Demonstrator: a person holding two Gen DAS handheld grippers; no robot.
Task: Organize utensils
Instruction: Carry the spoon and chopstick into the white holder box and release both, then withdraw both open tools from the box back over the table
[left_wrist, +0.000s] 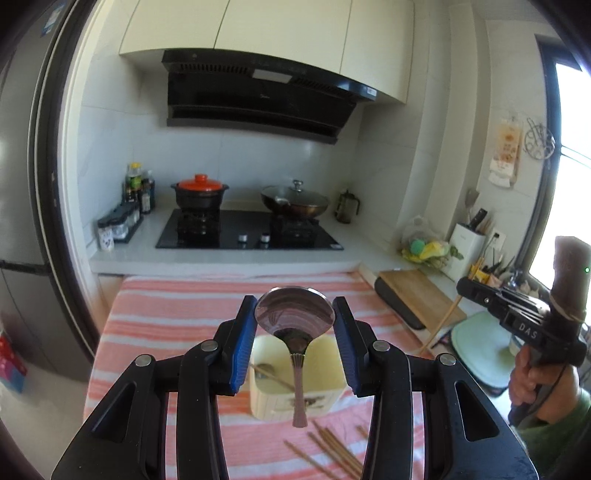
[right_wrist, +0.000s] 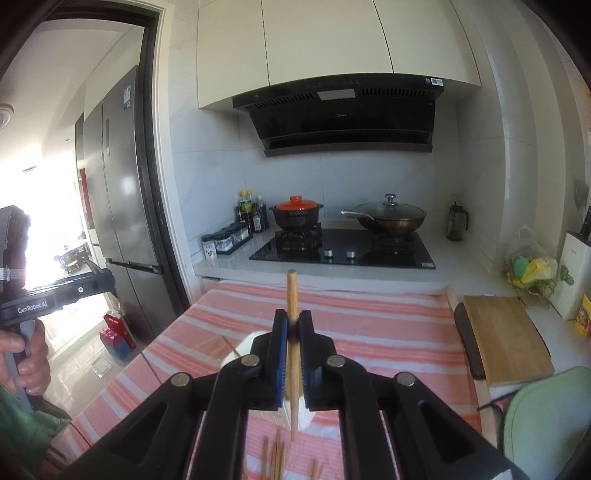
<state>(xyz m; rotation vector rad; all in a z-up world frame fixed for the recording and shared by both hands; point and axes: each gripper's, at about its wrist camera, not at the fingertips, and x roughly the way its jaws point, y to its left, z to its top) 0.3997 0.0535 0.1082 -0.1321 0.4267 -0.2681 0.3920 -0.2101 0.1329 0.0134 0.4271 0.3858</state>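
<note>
While the left gripper (left_wrist: 294, 314) is clasping a spoon (left_wrist: 295, 317) by its bowl, we are pinching one chopstick (right_wrist: 292, 332) in the right gripper (right_wrist: 293, 325). Next, we judge, both are going down into the cream holder (left_wrist: 328, 373) (loose chopsticks (left_wrist: 332, 450) are waiting).

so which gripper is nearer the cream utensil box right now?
Left. The left gripper, clamped on a spoon, hangs above the cream utensil box. The right gripper, shut on a chopstick, is off to the box's right.
</note>
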